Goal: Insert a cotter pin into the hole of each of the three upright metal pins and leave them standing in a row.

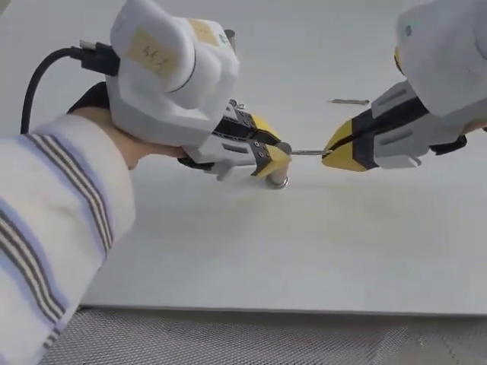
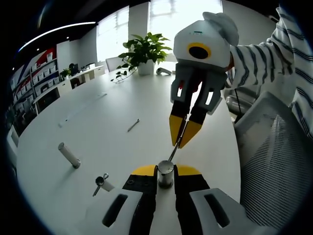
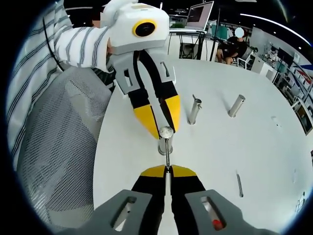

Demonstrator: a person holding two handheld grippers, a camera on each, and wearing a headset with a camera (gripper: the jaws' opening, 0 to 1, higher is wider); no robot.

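So the left gripper is clamped tight around the metal pin, holding it upright on the white table. The right gripper is pinching a cotter pin by its back end, aimed level at the metal pin's side just under the top. From where I'm standing I can't tell if the tip is in the hole yet or only touching the wall. If it were me, I'd line the cotter pin dead straight with the hole and push slow. If it snags, back off a hair and roll the metal pin a touch rather than force it, because that wire is thin and will probably bend. The left jaws shouldn't cover the hole, and the grip wants to be firm, since a smooth round steel post would likely spin or slip between hard yellow tips. Materials-wise, the metal pin is a short polished cylinder with a flat shiny cap, the cotter pin is a skinny grey wire, and the table is matte and plain. Beyond the metal pin, on the side away from the person, a second metal pin stands with what looks like a cotter pin through its top. A third metal pin looks to be standing bare just past that one. A spare cotter pin lies flat, also beyond the metal pin but over toward the right gripper's side.
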